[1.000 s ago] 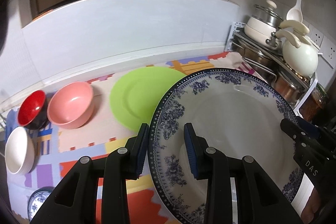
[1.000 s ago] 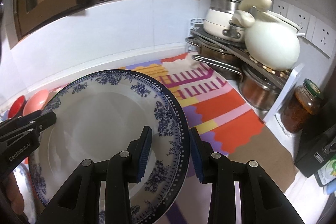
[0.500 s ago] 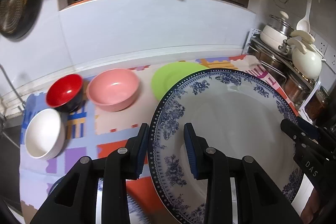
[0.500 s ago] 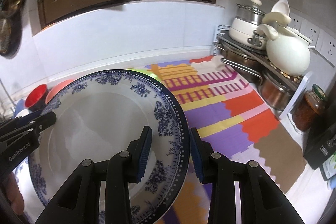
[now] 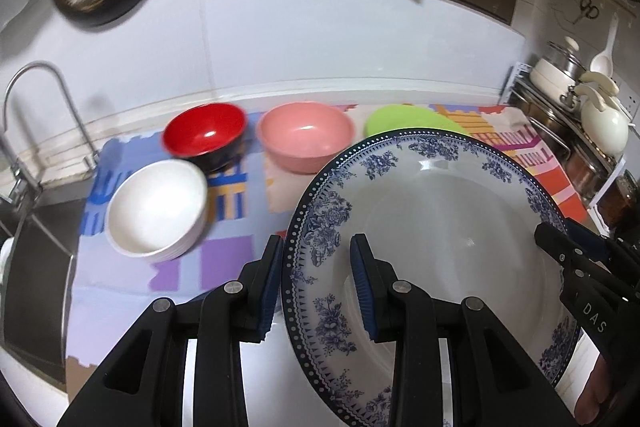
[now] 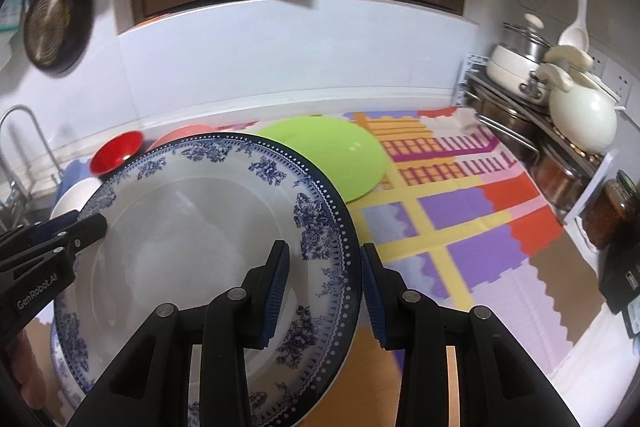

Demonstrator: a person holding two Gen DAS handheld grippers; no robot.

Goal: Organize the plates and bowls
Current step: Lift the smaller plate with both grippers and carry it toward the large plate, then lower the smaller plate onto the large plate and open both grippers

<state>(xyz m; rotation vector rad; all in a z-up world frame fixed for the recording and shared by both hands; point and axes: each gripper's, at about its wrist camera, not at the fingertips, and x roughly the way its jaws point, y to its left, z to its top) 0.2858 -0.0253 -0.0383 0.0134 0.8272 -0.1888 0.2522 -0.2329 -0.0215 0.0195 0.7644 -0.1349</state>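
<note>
A large blue-and-white floral plate (image 5: pixel 440 227) is held in the air between both grippers. My left gripper (image 5: pixel 316 283) is shut on its left rim; my right gripper (image 6: pixel 324 283) is shut on its right rim (image 6: pixel 332 227). Behind it on the mat lie a green plate (image 5: pixel 408 121), a pink bowl (image 5: pixel 306 135), a red bowl (image 5: pixel 204 133) and a stack of white bowls (image 5: pixel 156 211). In the right wrist view the green plate (image 6: pixel 332 151) lies just past the held plate, and another blue-patterned rim (image 6: pixel 66 363) shows under its left side.
A colourful mat (image 6: pixel 460 211) covers the counter. A rack with pots and a white kettle (image 6: pixel 580 115) stands at the right. A sink with a faucet (image 5: pixel 36 115) is at the left. A jar (image 6: pixel 612 211) stands at the right edge.
Both grippers have carried the blue-and-white plate leftward along the counter; the bowls and the sink have come into view and the pot rack has moved off to the right.
</note>
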